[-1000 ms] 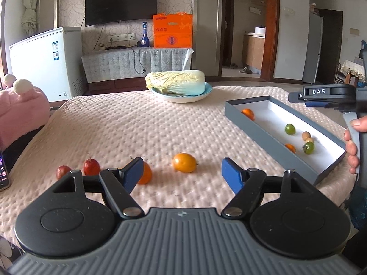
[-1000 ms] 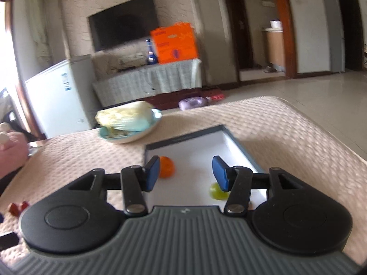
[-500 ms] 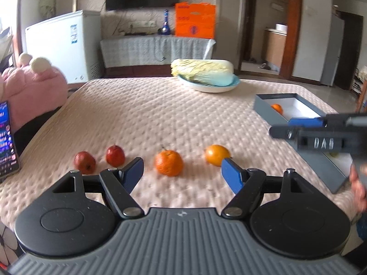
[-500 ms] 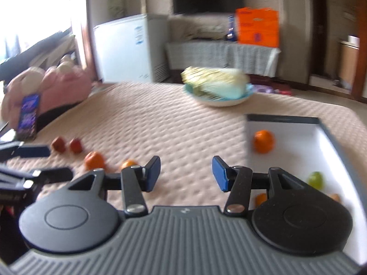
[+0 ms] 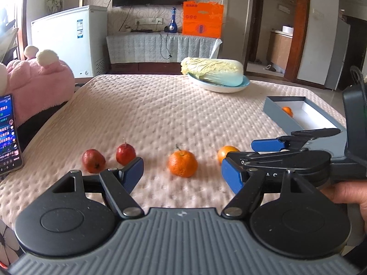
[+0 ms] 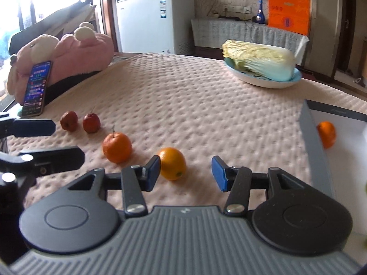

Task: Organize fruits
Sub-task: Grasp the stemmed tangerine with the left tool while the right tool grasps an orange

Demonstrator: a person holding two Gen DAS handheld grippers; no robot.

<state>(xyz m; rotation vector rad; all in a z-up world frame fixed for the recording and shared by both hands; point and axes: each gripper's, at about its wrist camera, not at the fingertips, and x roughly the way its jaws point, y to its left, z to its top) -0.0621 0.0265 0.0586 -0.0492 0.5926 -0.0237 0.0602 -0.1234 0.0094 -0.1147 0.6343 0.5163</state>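
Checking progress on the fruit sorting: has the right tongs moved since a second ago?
Yes. The right tongs swung left, off the gray box, toward the orange.

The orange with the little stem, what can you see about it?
The orange with the stem is round, bright orange with dimpled skin and a short dark stalk pointing up. It sits alone on the bumpy pink tablecloth, between a red fruit and a smoother orange. Nothing touches it; the left tool is open in front of it.
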